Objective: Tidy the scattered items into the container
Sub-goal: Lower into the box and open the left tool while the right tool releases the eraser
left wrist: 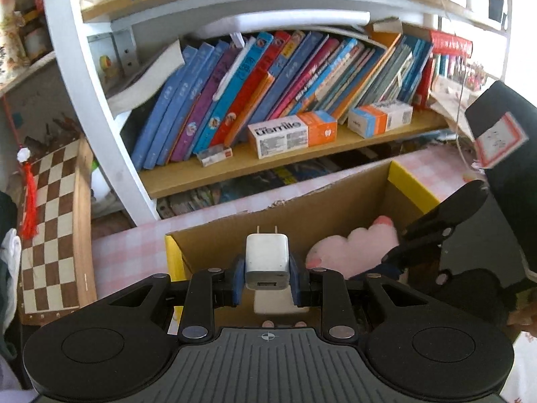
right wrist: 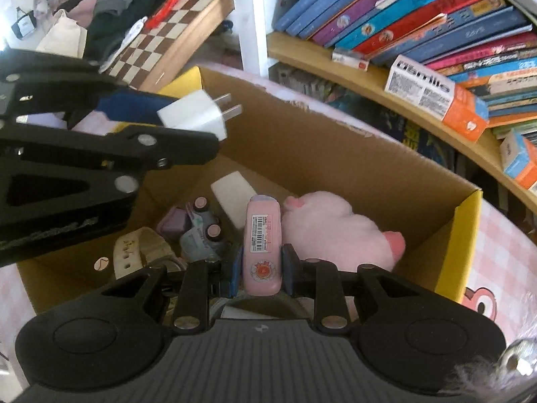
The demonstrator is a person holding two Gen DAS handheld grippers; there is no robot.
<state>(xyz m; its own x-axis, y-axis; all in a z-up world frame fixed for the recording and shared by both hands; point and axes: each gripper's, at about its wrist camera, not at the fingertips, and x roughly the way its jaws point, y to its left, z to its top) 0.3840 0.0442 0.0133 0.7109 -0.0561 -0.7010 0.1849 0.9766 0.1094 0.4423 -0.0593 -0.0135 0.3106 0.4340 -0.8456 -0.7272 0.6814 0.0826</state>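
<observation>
My left gripper (left wrist: 266,277) is shut on a white plug charger (left wrist: 266,258), its prongs pointing away, held over the open cardboard box (left wrist: 302,208). In the right wrist view the same charger (right wrist: 198,114) hangs over the box's left side. My right gripper (right wrist: 261,268) is shut on a pink tube (right wrist: 261,245) with a barcode label, held inside the cardboard box (right wrist: 352,154). In the box lie a pink plush toy (right wrist: 335,231), a toy truck (right wrist: 198,231), a white block (right wrist: 235,198) and a cream strap (right wrist: 134,252).
A bookshelf (left wrist: 302,158) with leaning books and small cartons (left wrist: 292,132) stands right behind the box. A chessboard (left wrist: 53,231) leans at the left. The box rests on a pink checked tablecloth (right wrist: 503,268). Clothes and bags (right wrist: 100,10) lie at the far left.
</observation>
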